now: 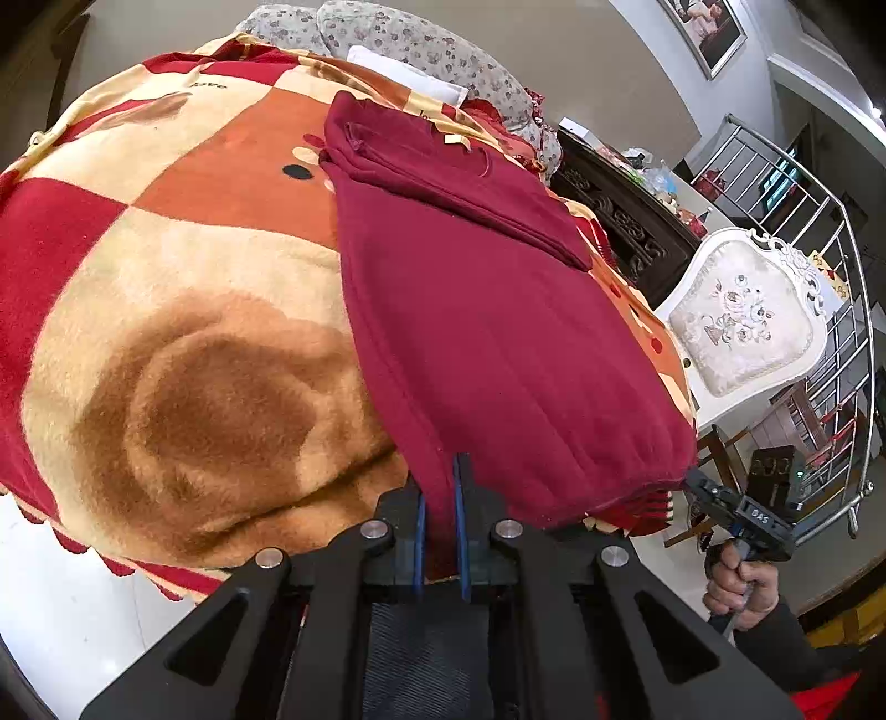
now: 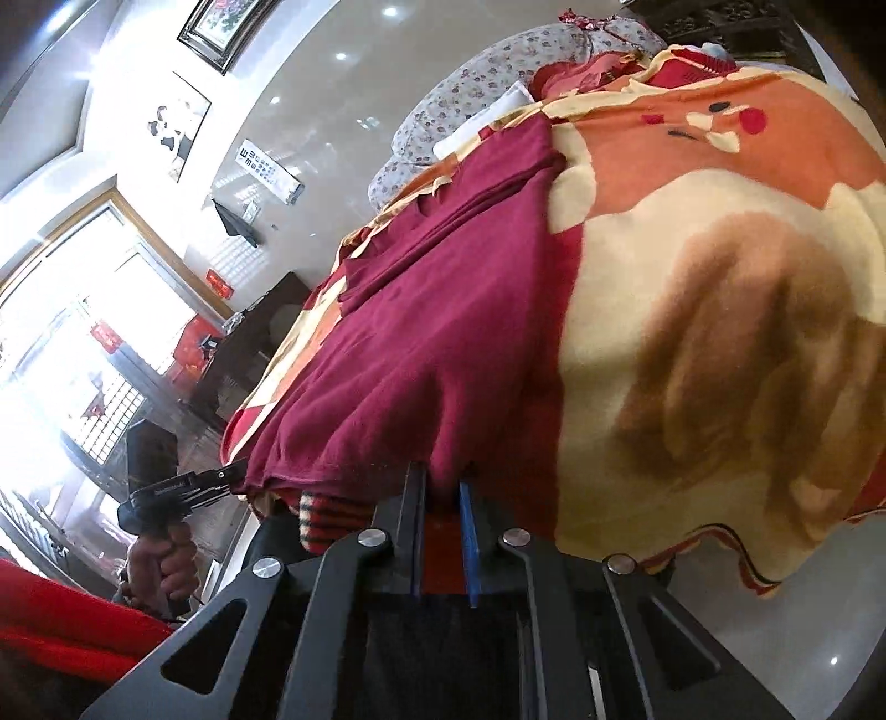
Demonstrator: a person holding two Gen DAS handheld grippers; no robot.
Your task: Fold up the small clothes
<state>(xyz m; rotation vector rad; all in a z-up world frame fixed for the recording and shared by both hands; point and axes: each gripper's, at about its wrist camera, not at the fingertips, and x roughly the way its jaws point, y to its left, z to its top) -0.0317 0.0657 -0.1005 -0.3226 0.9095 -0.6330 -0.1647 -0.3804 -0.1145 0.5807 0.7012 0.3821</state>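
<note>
Left wrist view: the left gripper (image 1: 440, 487) is pinching the near hem of the maroon sweater (image 1: 498, 332) at 6 o'clock, cloth clamped between its blue pads. The sweater is lying lengthwise on the checkered fleece blanket (image 1: 194, 277), running toward 12 o'clock. Sleeves are looking already folded in across the top near the collar, so the side folds seem done; the bottom-to-top fold is looking like what's left. The right gripper (image 1: 692, 482) is biting the other hem corner at 4 o'clock. A white carved chair (image 1: 742, 321) and metal railing (image 1: 830, 221) are sitting at 3 o'clock, a floral pillow (image 1: 415, 44) at 12, just beyond the collar; nothing is lying on the sweater itself.

Right wrist view: the right gripper (image 2: 443, 487) is clamping the sweater (image 2: 443, 332) hem at 6 o'clock. The left gripper (image 2: 232, 473) is gripping the far corner at 9 o'clock. A striped red cloth (image 2: 326, 515) is peeking out under the hem. The blanket (image 2: 720, 277) is filling 3 o'clock.
</note>
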